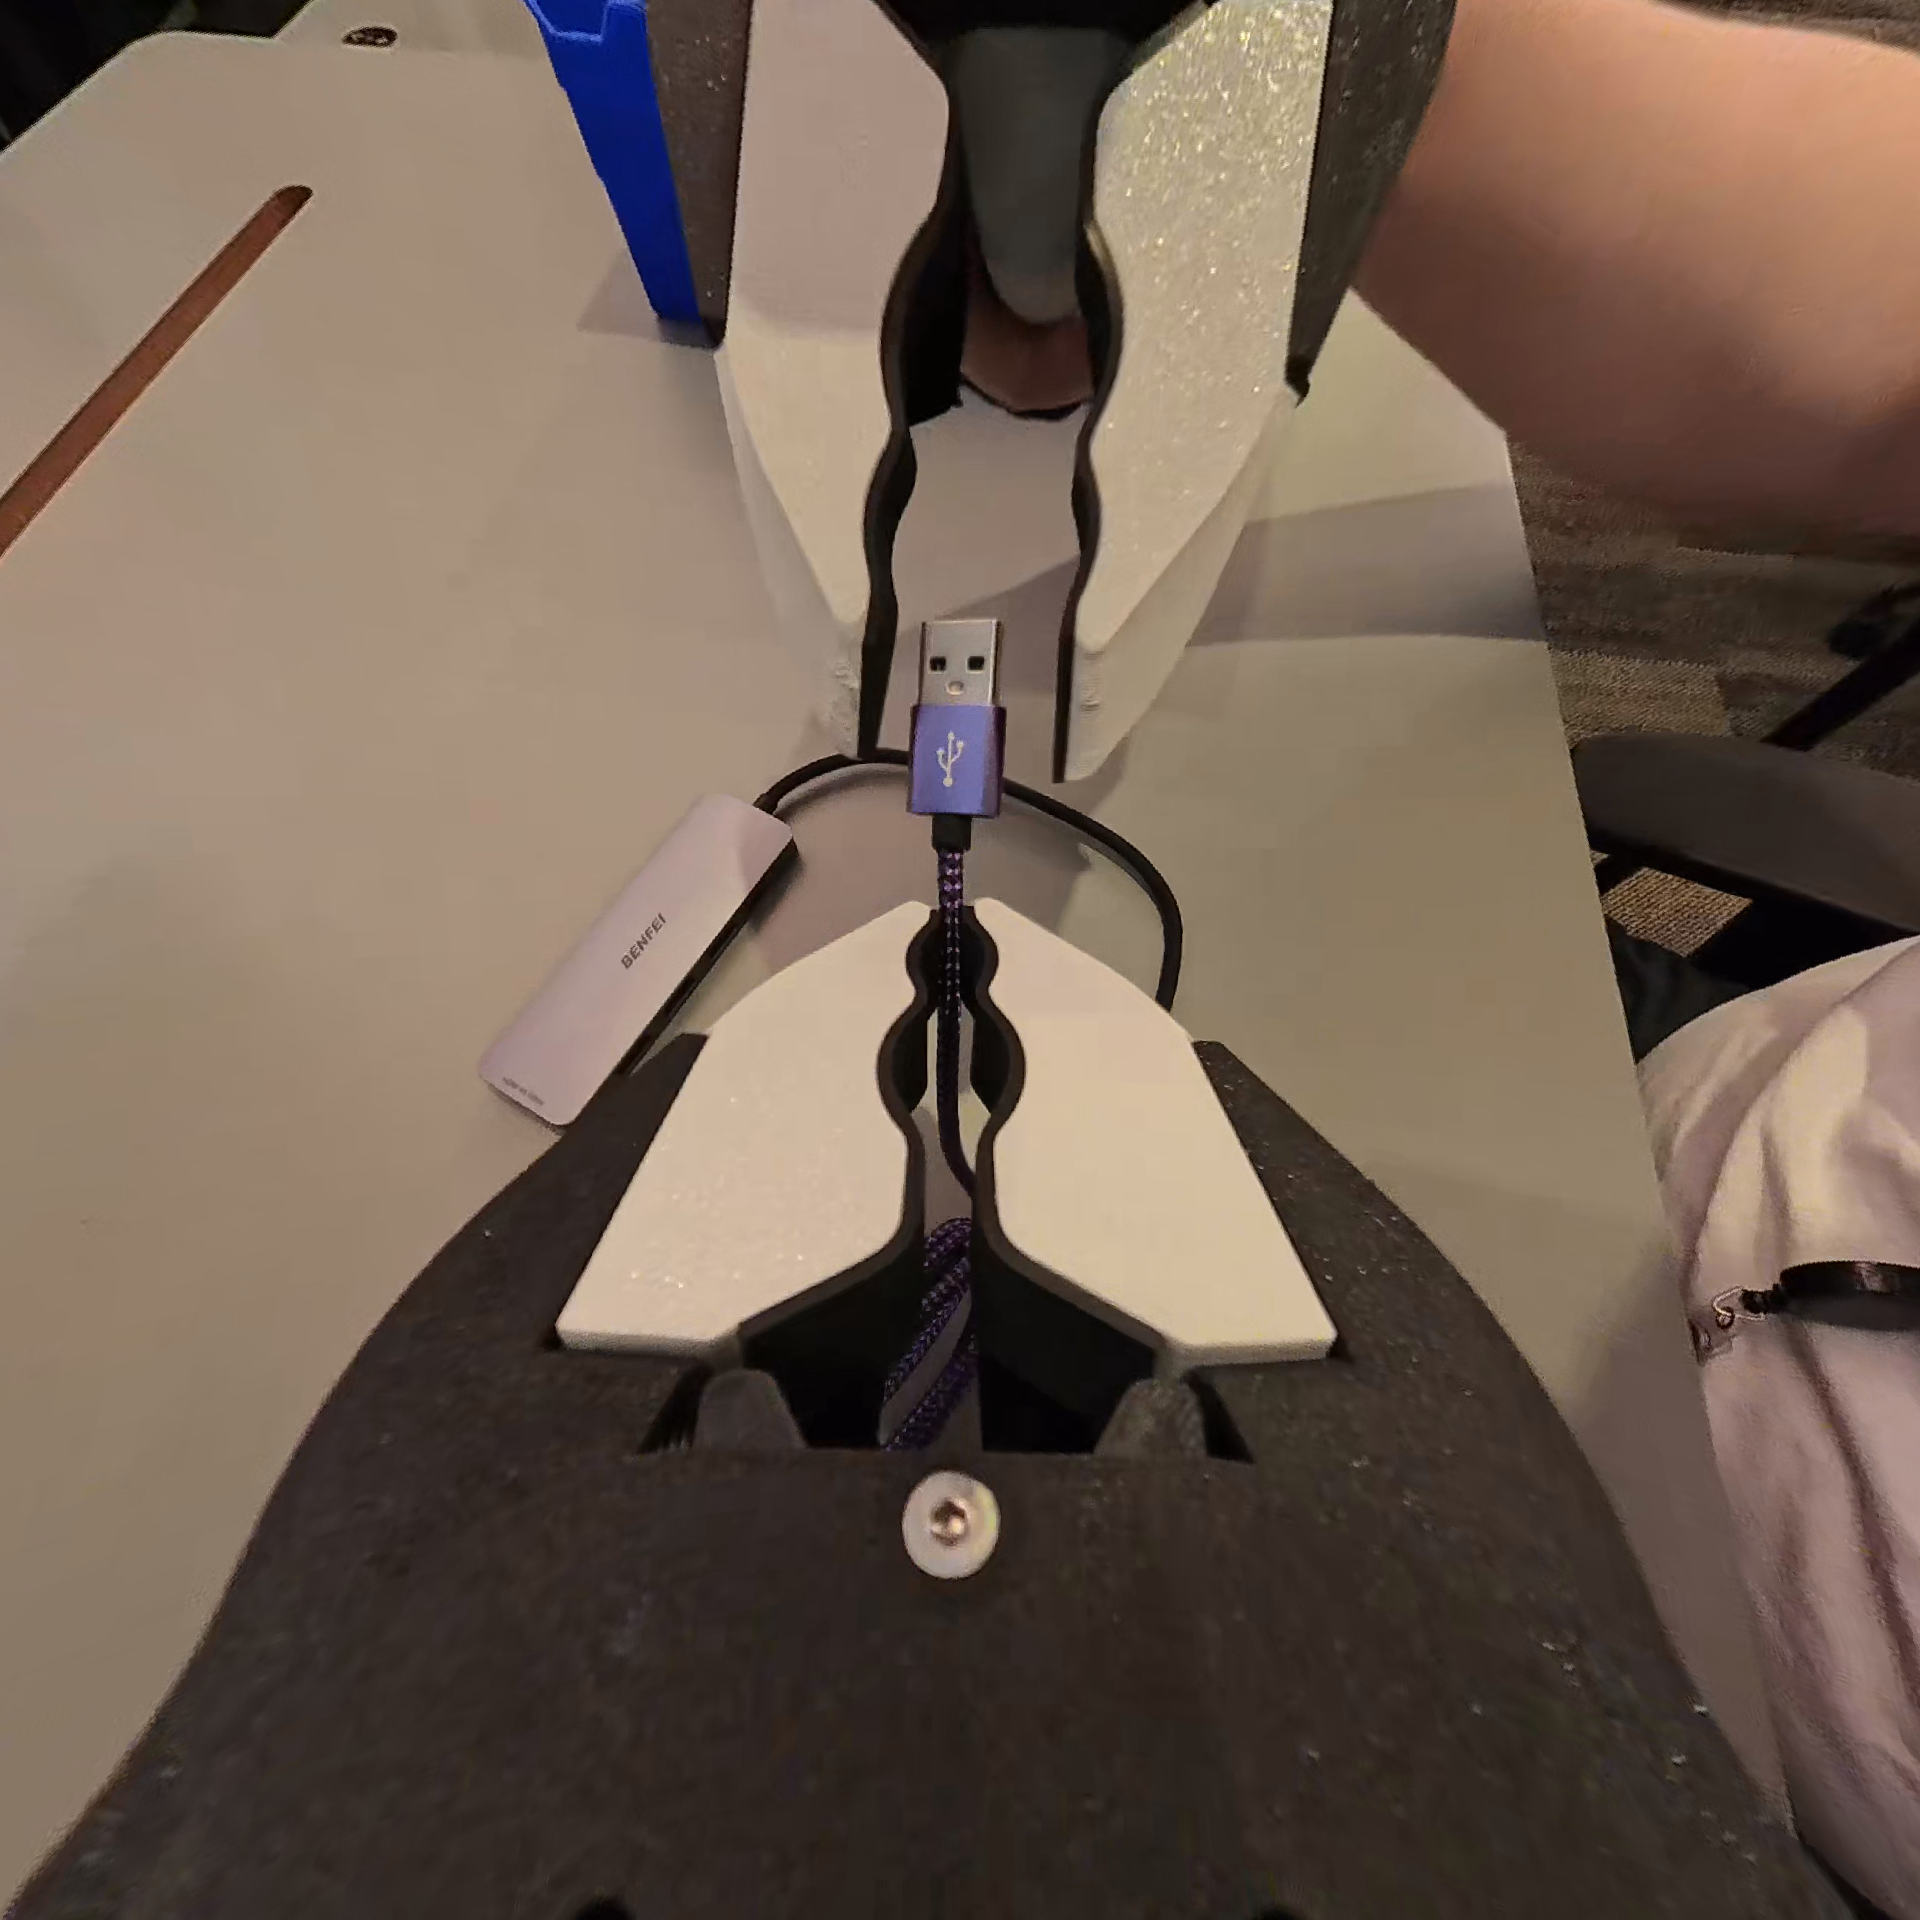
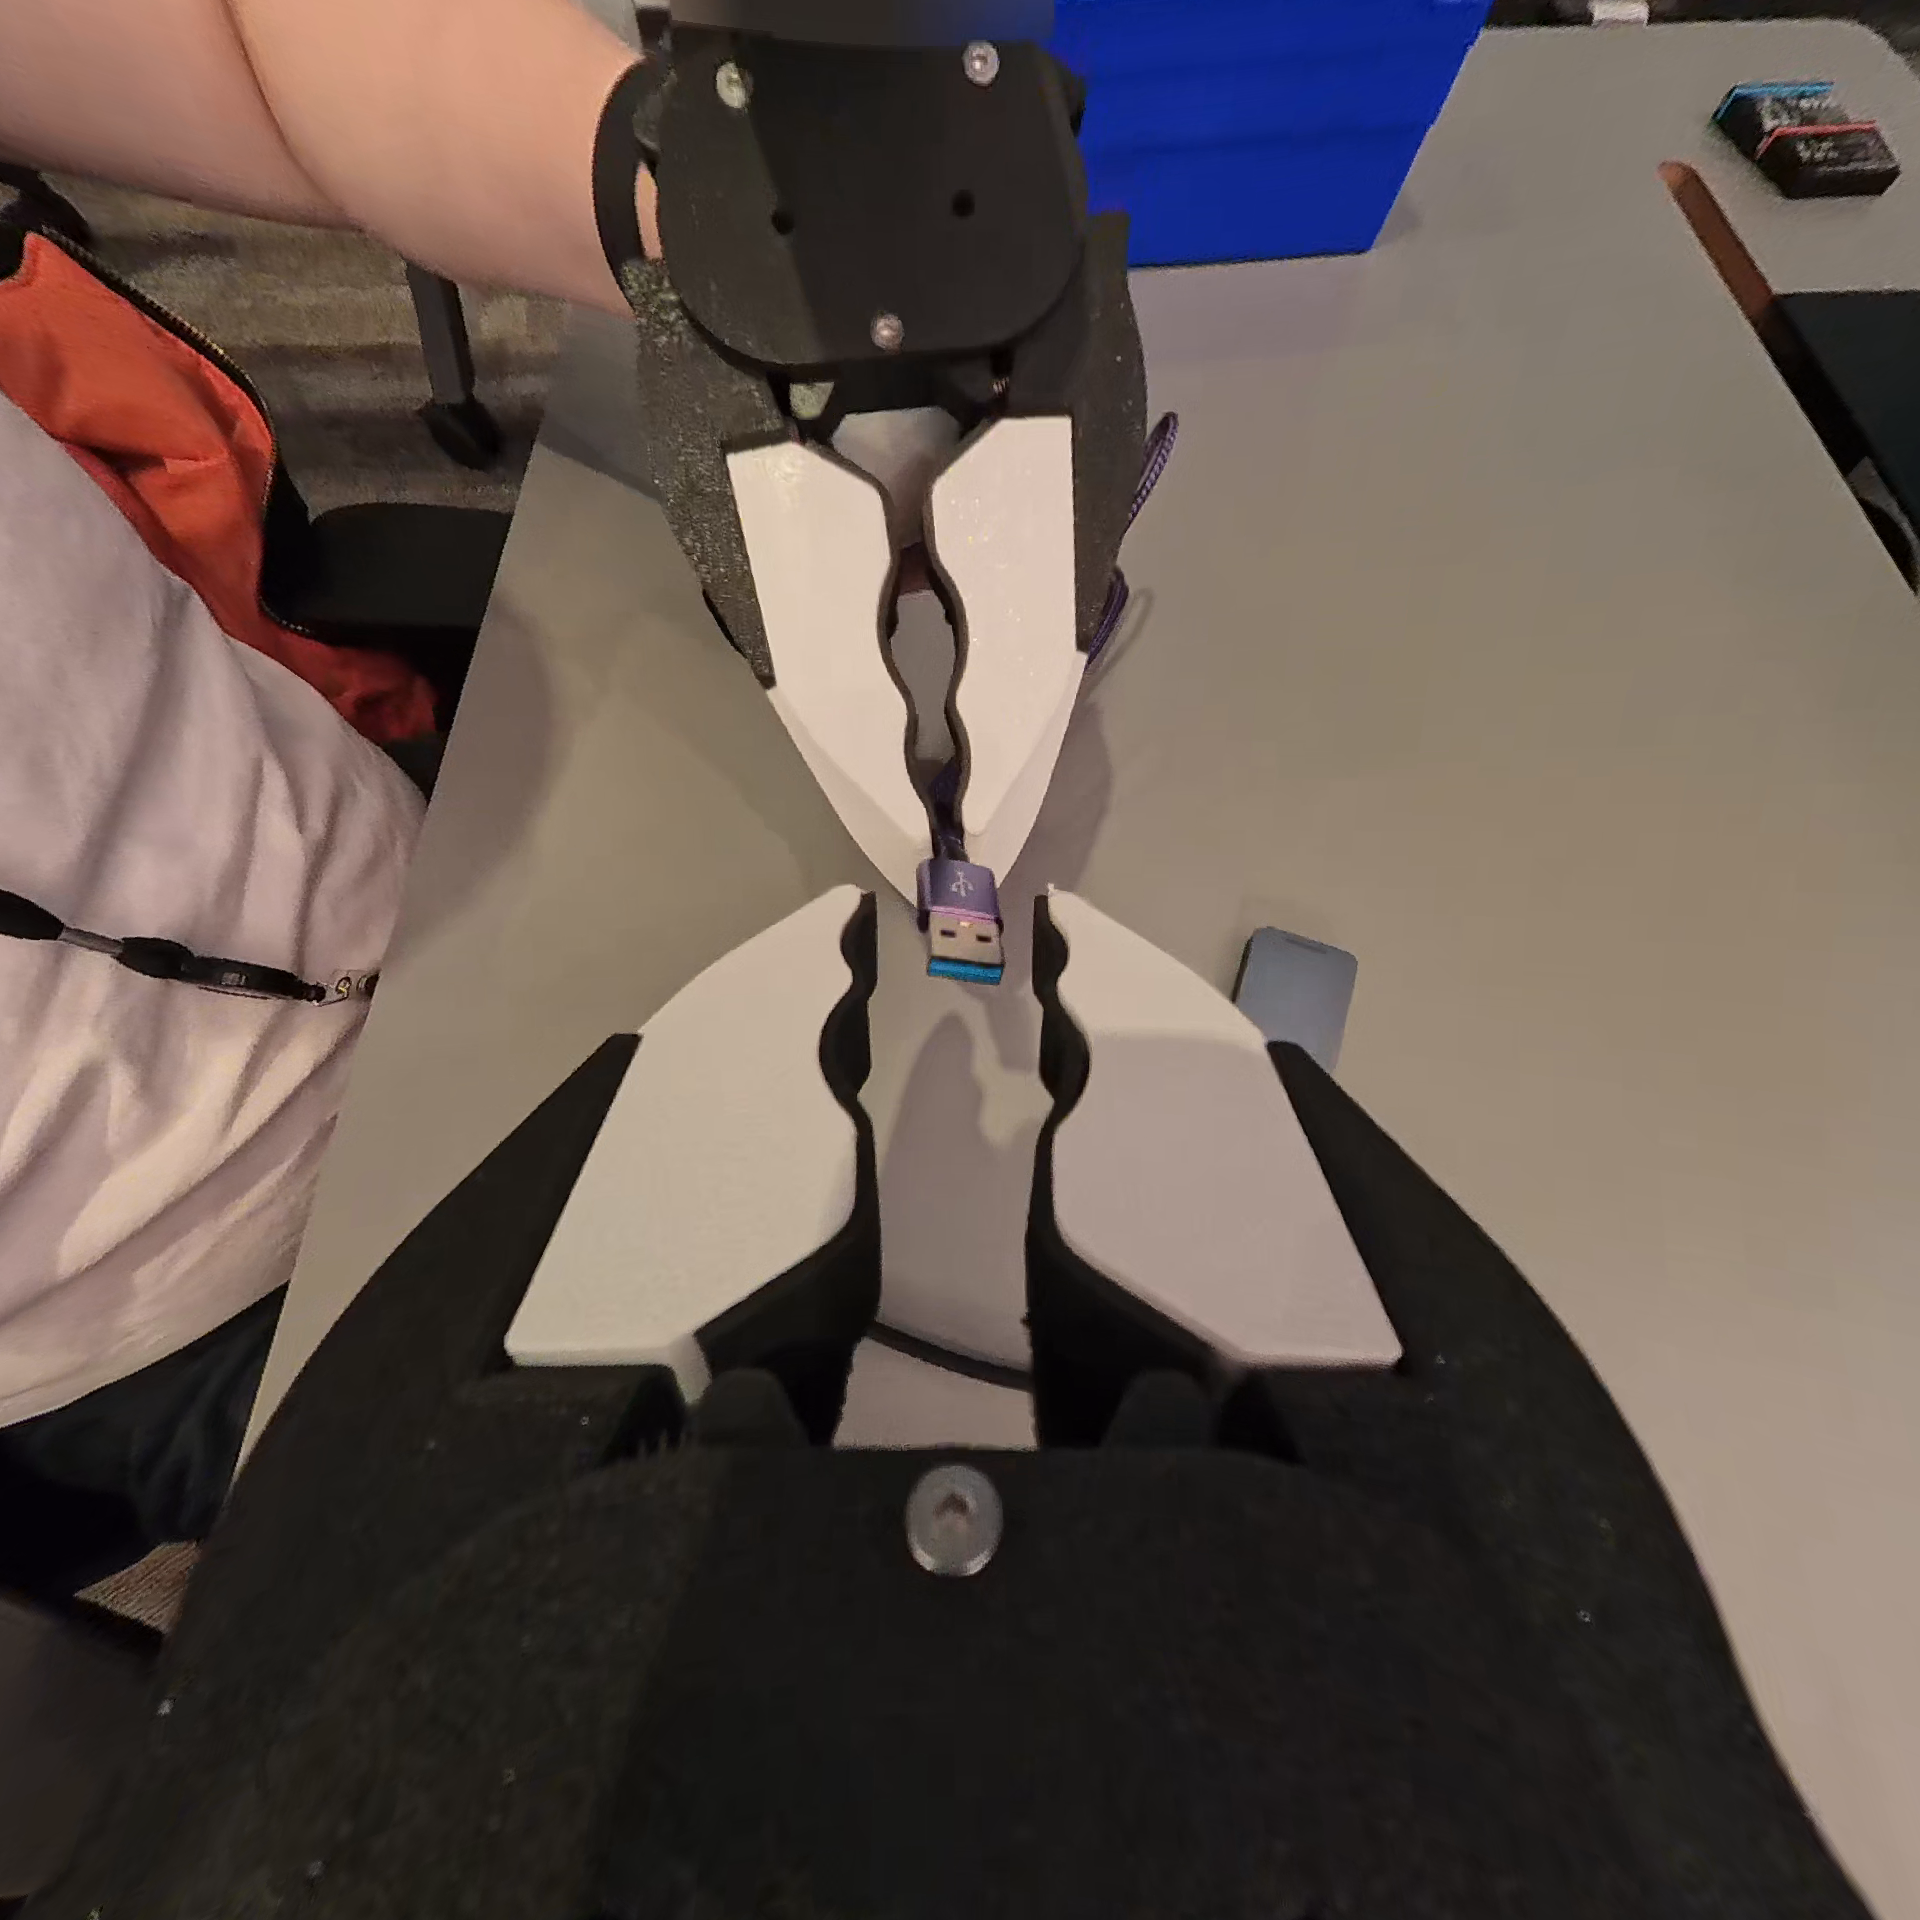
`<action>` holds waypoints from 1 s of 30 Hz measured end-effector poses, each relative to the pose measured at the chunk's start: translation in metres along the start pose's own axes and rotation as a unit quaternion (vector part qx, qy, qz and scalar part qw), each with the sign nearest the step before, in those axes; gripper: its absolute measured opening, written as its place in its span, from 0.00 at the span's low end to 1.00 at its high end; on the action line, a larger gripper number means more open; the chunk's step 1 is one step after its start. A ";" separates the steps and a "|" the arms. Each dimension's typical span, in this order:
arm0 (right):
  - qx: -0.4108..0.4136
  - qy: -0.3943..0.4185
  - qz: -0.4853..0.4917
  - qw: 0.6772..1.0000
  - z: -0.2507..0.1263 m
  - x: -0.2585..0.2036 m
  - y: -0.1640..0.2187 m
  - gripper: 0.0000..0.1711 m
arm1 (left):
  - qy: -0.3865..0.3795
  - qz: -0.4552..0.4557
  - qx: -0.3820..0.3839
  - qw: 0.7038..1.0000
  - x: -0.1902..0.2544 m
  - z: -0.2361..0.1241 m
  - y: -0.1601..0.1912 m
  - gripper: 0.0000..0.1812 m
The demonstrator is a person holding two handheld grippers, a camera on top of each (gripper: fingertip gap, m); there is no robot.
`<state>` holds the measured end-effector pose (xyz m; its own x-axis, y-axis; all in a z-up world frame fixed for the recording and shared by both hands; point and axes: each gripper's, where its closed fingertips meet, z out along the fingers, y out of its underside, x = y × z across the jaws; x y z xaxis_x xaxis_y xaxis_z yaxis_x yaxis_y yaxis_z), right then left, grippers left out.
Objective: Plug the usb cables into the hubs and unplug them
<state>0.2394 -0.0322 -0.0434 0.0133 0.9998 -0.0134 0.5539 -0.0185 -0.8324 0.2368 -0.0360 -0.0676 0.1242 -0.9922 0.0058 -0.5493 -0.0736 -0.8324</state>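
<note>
Now, with your left gripper [image 1: 951, 914] pinching the purple cable [image 1: 953, 883], close your spread right gripper [image 2: 956, 914] squarely around the plug [image 1: 958, 727].

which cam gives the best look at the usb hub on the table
The left wrist view: the silver usb hub lies flat on the table with most of its top face and its black cord visible, left of the left gripper. The right wrist view shows only one end behind a finger.

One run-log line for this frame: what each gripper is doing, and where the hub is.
left gripper: shut on purple cable | USB plug: unplugged, between right fingertips | right gripper: open | hub: on table
</note>
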 end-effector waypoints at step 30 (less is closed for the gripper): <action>0.245 -0.033 0.040 0.968 -0.012 -0.023 0.003 0.09 | 0.080 -0.080 0.286 0.951 0.026 0.000 -0.033 0.04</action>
<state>0.2507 -0.0553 -0.0393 -0.0229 0.9937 -0.1099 0.0910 -0.1074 -0.9900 0.2585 -0.0597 -0.0397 0.0153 -0.9790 0.2033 0.0116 -0.2031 -0.9791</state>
